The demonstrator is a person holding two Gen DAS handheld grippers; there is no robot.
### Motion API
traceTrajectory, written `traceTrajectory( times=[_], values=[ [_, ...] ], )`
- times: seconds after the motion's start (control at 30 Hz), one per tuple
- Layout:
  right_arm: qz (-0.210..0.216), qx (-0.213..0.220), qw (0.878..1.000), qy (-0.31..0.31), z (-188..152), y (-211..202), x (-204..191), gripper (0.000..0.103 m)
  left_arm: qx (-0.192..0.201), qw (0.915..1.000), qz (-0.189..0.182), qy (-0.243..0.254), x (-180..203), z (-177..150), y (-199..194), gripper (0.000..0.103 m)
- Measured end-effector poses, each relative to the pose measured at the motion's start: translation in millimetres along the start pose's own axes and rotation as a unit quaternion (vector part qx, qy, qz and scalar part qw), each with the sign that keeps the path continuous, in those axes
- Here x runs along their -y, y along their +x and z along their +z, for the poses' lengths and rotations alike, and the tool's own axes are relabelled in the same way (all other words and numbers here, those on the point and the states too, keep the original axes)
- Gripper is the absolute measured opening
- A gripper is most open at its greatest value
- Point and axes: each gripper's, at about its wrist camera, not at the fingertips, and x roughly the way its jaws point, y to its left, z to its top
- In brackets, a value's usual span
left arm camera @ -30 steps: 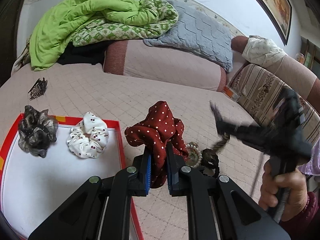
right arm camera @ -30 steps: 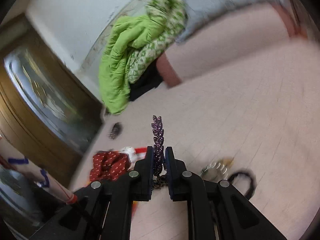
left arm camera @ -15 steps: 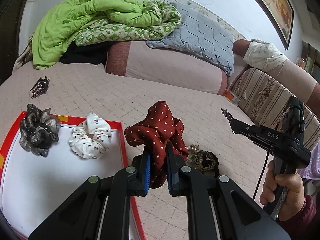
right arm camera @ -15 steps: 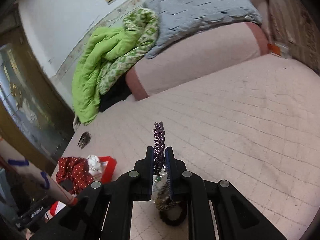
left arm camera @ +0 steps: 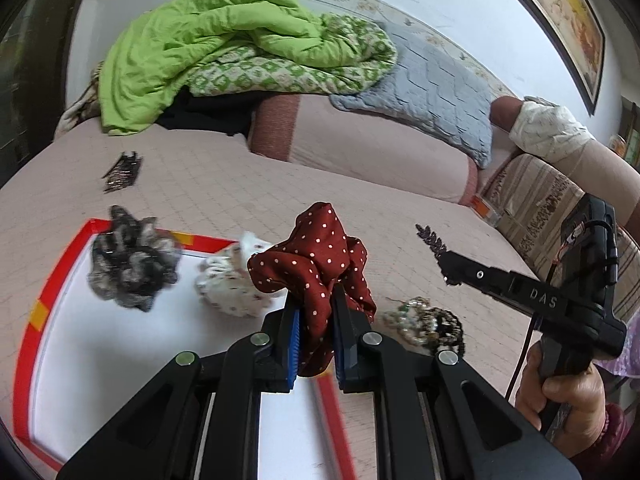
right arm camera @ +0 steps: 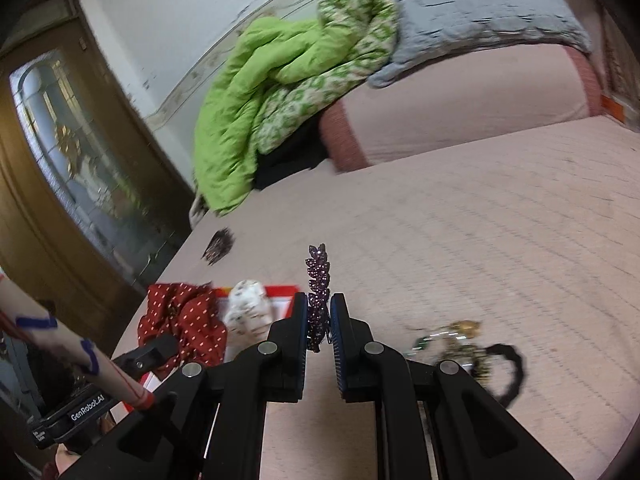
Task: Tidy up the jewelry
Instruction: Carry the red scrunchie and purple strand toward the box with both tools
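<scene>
My left gripper (left arm camera: 316,312) is shut on a dark red polka-dot scrunchie (left arm camera: 316,256), held above the right edge of a red-rimmed white tray (left arm camera: 56,264). In the tray lie a grey-black scrunchie (left arm camera: 132,260) and a white printed scrunchie (left arm camera: 228,280). My right gripper (right arm camera: 319,312) is shut on a purple leaf-shaped hair clip (right arm camera: 318,280) that sticks up between its fingers; the clip (left arm camera: 430,240) also shows at the right in the left wrist view. A pile of bead bracelets (left arm camera: 424,320) and a black hair tie (right arm camera: 508,364) lie on the bed.
A dark hair claw (left arm camera: 122,170) lies on the pink quilted bed (left arm camera: 240,184) beyond the tray. A green blanket (left arm camera: 208,44), grey pillow (left arm camera: 432,92) and pink bolster (left arm camera: 360,148) are at the back. A hand (left arm camera: 560,396) holds the right gripper's handle.
The left gripper has shifted left with the red scrunchie, now partly in front of the white scrunchie. The right gripper swung and rolled, holding the purple clip; the view turned back toward the tray.
</scene>
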Motion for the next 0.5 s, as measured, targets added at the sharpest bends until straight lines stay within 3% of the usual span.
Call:
traceTrajectory(
  times=[0.5],
  values=[
    [0.053,-0.056,0.995,-0.066,-36,60,-79,0.013,0.001,0.9979,0.053,-0.038,-67,-3,-18,0.012]
  ],
)
